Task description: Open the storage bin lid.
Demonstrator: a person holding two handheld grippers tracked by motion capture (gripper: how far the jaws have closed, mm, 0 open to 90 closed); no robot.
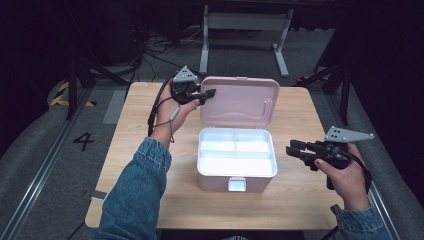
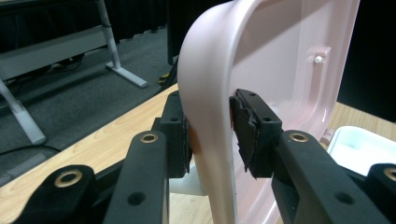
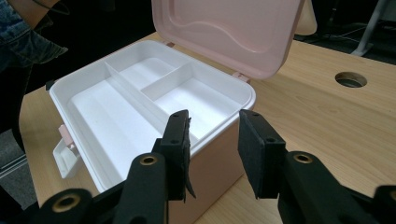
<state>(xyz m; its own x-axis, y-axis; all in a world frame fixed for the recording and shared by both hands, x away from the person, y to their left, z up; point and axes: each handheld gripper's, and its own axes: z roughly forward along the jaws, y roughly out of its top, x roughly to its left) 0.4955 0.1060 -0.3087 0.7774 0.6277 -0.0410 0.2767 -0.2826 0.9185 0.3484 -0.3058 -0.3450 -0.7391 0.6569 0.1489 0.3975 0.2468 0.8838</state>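
Pink box (image 1: pixel 235 170) | lid (image 1: pixel 241 100) up | L gripper (image 1: pixel 209 93) fingers pinch lid edge | R gripper (image 1: pixel 294 150) fingers apart, empty

The person is wearing blue denim sleeves (image 1: pixel 135 187). Both hands are carrying black grippers, the left gripper (image 1: pixel 210 93) and the right gripper (image 1: pixel 292 148), each topped by a grey three-cornered plate (image 1: pixel 347 134) and showing brass-ringed screw holes (image 3: pixel 148 160); a dark cable (image 1: pixel 156 107) is trailing, possibly with a wrist strap.
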